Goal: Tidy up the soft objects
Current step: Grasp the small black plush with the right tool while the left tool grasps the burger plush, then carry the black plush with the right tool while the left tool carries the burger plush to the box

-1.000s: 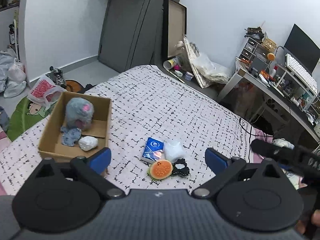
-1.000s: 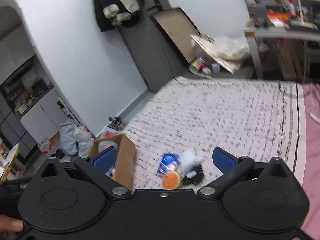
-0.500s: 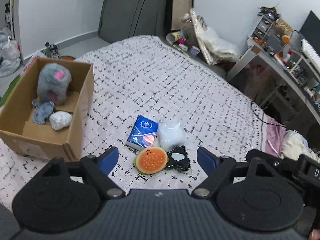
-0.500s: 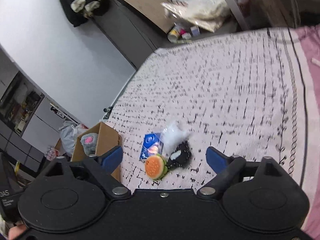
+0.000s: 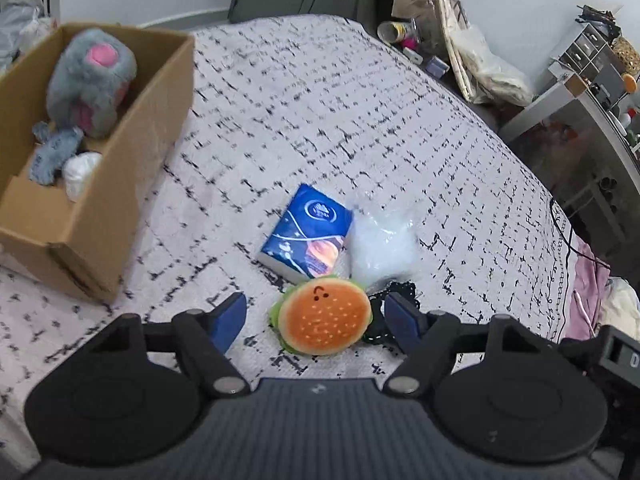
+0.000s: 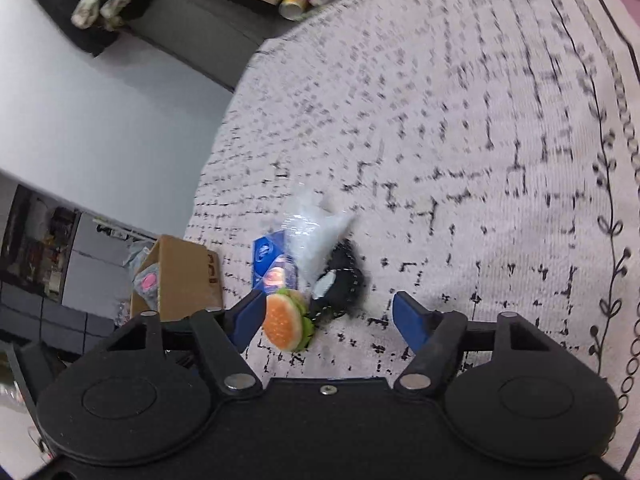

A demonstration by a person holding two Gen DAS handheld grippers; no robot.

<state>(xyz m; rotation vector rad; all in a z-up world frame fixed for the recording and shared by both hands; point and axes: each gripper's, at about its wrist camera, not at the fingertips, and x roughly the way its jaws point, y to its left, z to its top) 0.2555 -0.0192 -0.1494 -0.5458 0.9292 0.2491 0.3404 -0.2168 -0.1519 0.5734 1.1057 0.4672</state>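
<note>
— What's in the cardboard box (image 5: 120, 184)?

— A grey plush (image 5: 90, 80), a small blue plush (image 5: 52, 152) and a white wad (image 5: 80, 170). It sits near the bed's (image 5: 340, 120) left edge.

— And my tools?

— My left tool (image 5: 316, 314) is closing around the burger plush (image 5: 325, 322), pads not touching. My right tool (image 6: 326, 314) is closing too, nothing gripped, over the black item (image 6: 340, 280). Open bedspread lies beyond.

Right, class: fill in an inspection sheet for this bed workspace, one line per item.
Surface: bed with patterned cover.
Job's things: burger plush, tissue pack, clear bag and black item clustered on the cover; box holds a grey plush.
Clutter: nothing seen on the bed.
Grippers: left claw closing around the burger, pads not touching; right claw closing, empty.
Cables: black cable at the bed edge.
Surroundings: desk, bags on the floor.
</note>
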